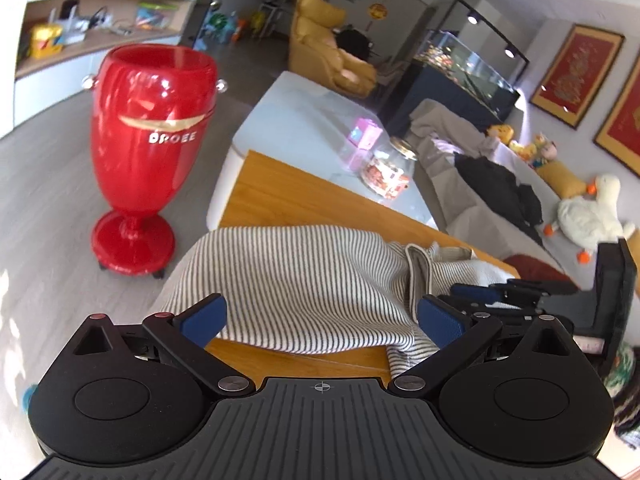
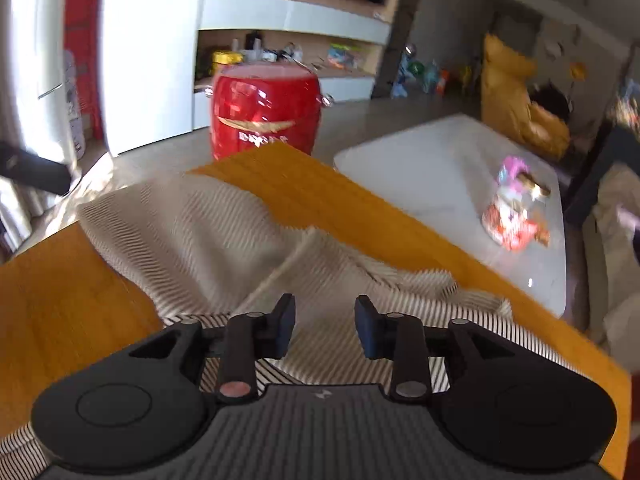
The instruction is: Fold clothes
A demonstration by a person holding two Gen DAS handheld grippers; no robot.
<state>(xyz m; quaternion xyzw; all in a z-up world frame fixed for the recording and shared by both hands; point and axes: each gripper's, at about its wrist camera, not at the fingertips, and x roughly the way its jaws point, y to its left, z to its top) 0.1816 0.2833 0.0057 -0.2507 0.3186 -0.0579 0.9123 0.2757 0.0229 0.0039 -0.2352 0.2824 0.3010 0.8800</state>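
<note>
Shirt [image 1: 296, 280]: your striped garment lies bunched on the orange table [image 1: 280, 196]. In the left view its left part droops over the table's edge toward the floor. A folded band or hem stands up near its right side.
Slip risk: with that much cloth past the edge, you could drag the whole shirt off the table if you pull toward that side.
Crooked fold risk: the cloth is rumpled, not flat, so any fold you start now would likely lock the wrinkles in. Spread it first.
Left gripper [image 1: 320, 320]: fingers spread wide over the shirt's near edge, holding nothing. Closing here could pinch several layers at once.
Right gripper [image 2: 325, 330]: fingers part-way apart just above the striped cloth, nothing between them. This view is blurred, so contact is hard to judge.
Collision risk: your two grippers sit near each other at the shirt's right side, so they may knock together.
Red bin [image 1: 150, 152]: tall goblet-shaped container on the floor beside the table; you cannot see its contents.
Jar [image 1: 386, 170]: glass, lidded, on the white table [image 1: 296, 120] beyond, filled with red and orange wrapped pieces, likely sweets.
</note>
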